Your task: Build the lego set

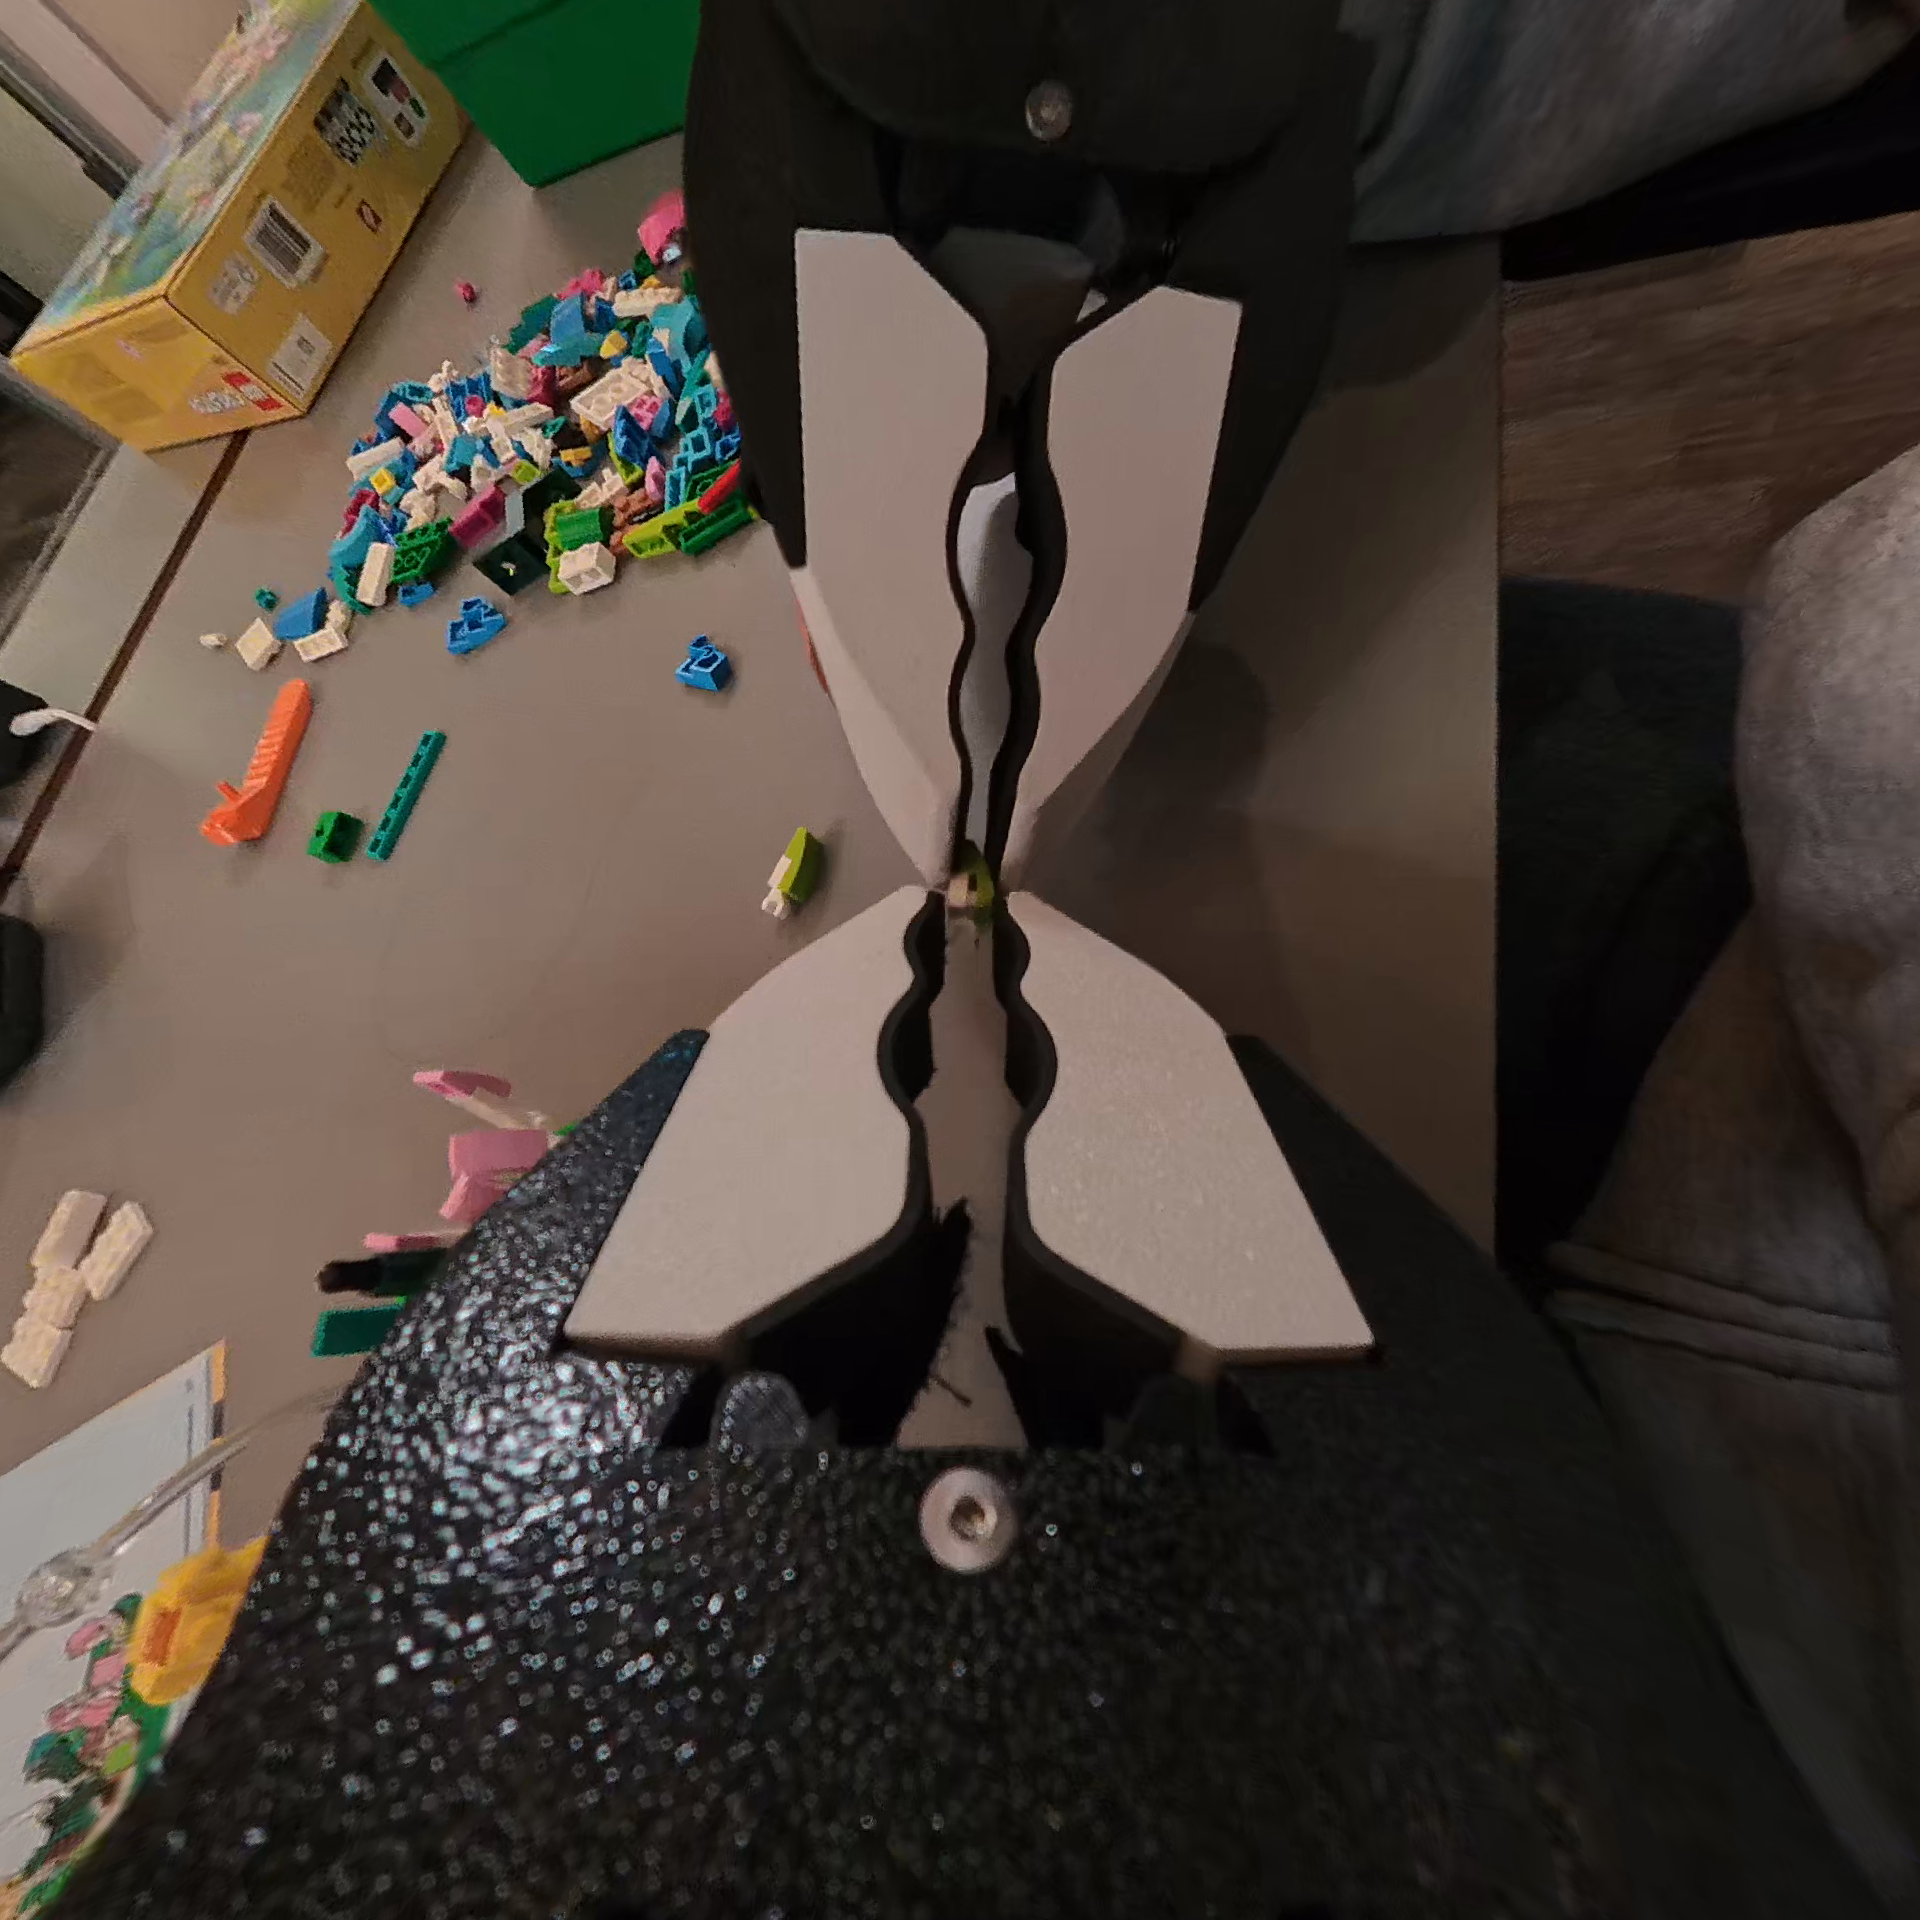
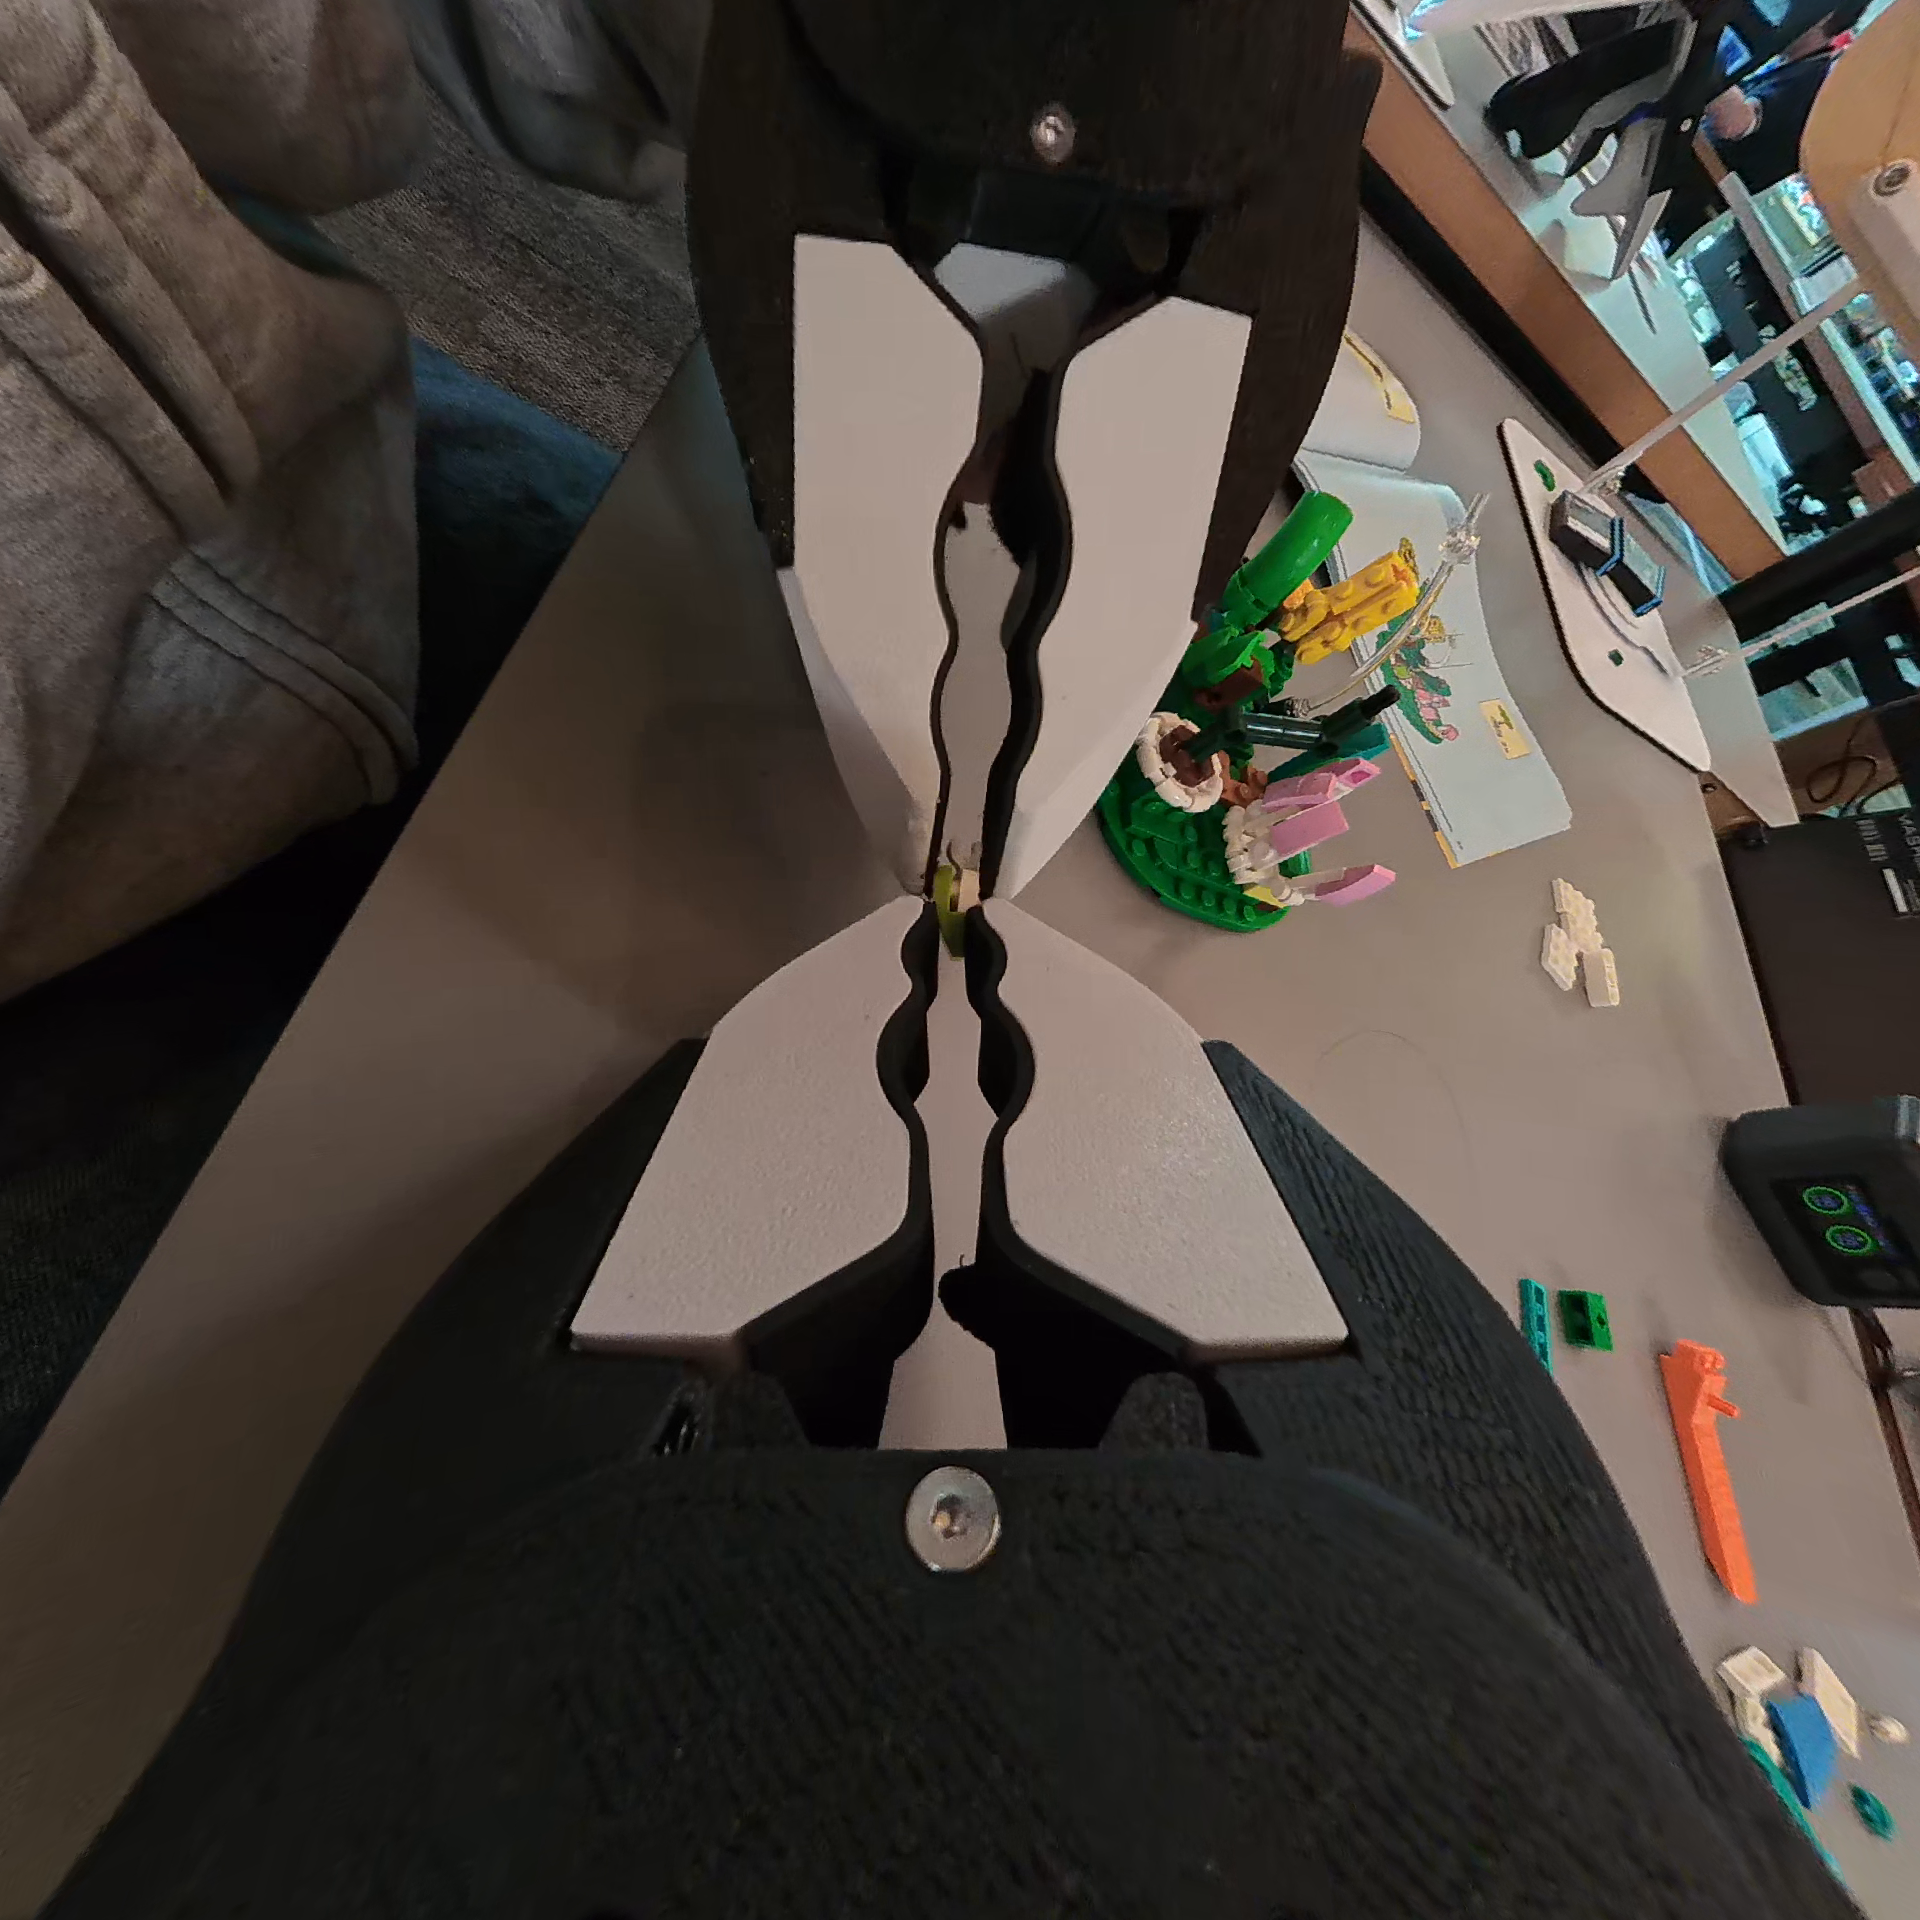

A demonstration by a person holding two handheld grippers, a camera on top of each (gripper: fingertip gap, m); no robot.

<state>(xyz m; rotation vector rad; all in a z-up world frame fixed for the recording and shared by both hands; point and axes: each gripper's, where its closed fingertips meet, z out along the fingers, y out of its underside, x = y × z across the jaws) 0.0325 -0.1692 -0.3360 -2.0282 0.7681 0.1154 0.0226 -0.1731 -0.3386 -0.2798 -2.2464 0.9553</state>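
Note:
My left gripper point(image 1: 964, 916) and my right gripper point(image 2: 948, 923) meet tip to tip above the grey table's near edge point(image 2: 582, 665). Both are shut on one small lime-and-white Lego piece point(image 1: 968, 881) pinched between their tips; it also shows in the right wrist view point(image 2: 948, 896). The right gripper point(image 1: 975, 847) comes in from the top of the left wrist view, the left gripper point(image 2: 958, 862) from the top of the right wrist view. Most of the piece is hidden by the fingers. A part-built flower model on a green base point(image 2: 1226, 831) stands just beyond.
A pile of loose bricks point(image 1: 551, 447), a yellow set box point(image 1: 239, 229) and a green bin point(image 1: 561, 83) lie far left. An orange brick separator point(image 1: 260, 769), teal plate point(image 1: 407, 795), lime-white piece point(image 1: 795, 868), white bricks point(image 1: 68, 1278) and instruction booklet point(image 2: 1475, 769) lie nearby. A person's grey sleeve point(image 1: 1818, 935) is beside the table. My left and right fingertips are right by each other.

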